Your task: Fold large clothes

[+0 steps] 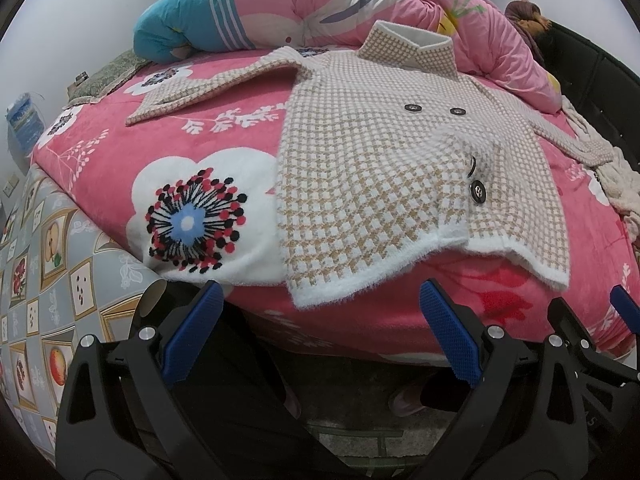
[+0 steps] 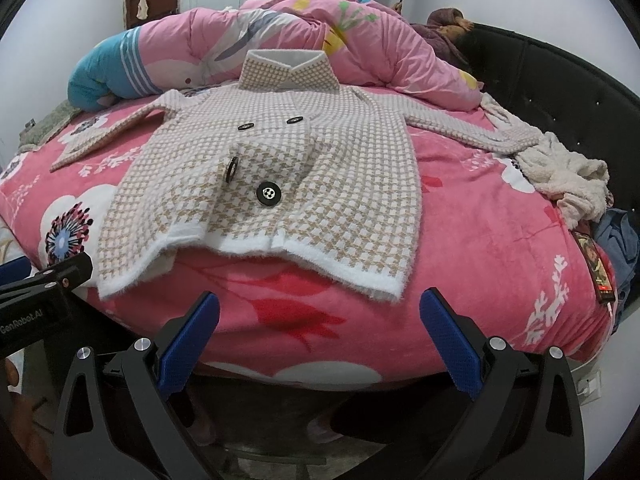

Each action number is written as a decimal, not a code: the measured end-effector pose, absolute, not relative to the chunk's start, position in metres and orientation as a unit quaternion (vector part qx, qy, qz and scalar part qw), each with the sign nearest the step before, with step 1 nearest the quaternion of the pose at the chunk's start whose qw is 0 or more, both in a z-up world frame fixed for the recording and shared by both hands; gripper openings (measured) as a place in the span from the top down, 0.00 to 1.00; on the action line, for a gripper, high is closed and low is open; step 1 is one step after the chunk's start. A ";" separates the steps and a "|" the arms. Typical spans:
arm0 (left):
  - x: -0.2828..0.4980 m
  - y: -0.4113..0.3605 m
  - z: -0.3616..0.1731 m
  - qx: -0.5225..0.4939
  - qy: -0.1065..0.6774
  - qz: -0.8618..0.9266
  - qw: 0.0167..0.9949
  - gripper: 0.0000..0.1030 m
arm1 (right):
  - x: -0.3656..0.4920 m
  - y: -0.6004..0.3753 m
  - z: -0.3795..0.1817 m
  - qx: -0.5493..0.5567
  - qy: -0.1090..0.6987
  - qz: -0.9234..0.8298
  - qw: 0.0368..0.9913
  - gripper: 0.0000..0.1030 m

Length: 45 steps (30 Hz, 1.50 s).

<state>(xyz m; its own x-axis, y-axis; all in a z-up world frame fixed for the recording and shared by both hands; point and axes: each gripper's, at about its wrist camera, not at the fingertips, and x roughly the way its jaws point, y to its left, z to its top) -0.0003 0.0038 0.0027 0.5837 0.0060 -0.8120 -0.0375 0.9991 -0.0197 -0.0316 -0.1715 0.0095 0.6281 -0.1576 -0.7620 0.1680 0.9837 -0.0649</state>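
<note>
Two claws: the left claw (image 1: 320,336) and the right claw (image 2: 320,340) both hang past the near edge of the bed, fingers spread wide, nothing between them.
Coat: a beige-and-white checked coat (image 1: 384,184) lies front-up in the middle of the bed (image 1: 208,136), collar at the far end, white fuzzy hem nearest the claws.
Sleeves: both spread outward; the right sleeve (image 2: 468,128) reaches a heap of cream cloth.
Front flap: rumpled, one dark button (image 2: 267,193) flat, another (image 2: 231,168) tipped on edge.
Quilt: a pink quilt (image 2: 280,36) is piled along the far side, touching the collar (image 2: 288,70).
Cream cloth: a crumpled cream cloth (image 2: 568,176) sits at the right edge, beside blue fabric (image 2: 618,240).
Headboard: a black headboard (image 2: 560,80) curves round the right side.
Left side: patterned floor covering (image 1: 48,280) below the bed's edge.
In the way: nothing lies on the coat itself.
</note>
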 end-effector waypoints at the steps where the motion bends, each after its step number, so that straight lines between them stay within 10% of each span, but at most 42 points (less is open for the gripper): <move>1: 0.000 0.004 0.003 -0.017 0.456 0.012 0.890 0.08 | -0.032 -0.172 0.010 0.006 0.421 -0.090 0.902 0.05; 45: 0.079 0.037 -0.021 -0.006 0.459 0.020 0.888 0.08 | 0.012 -0.232 -0.010 0.055 0.428 -0.140 0.891 0.05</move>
<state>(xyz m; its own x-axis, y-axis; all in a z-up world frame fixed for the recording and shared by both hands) 0.0788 0.0373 -0.0210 0.5784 0.0305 -0.8152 -0.0410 0.9991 0.0083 0.0124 -0.2316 -0.0104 0.5938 -0.2031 -0.7786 0.2975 0.9545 -0.0221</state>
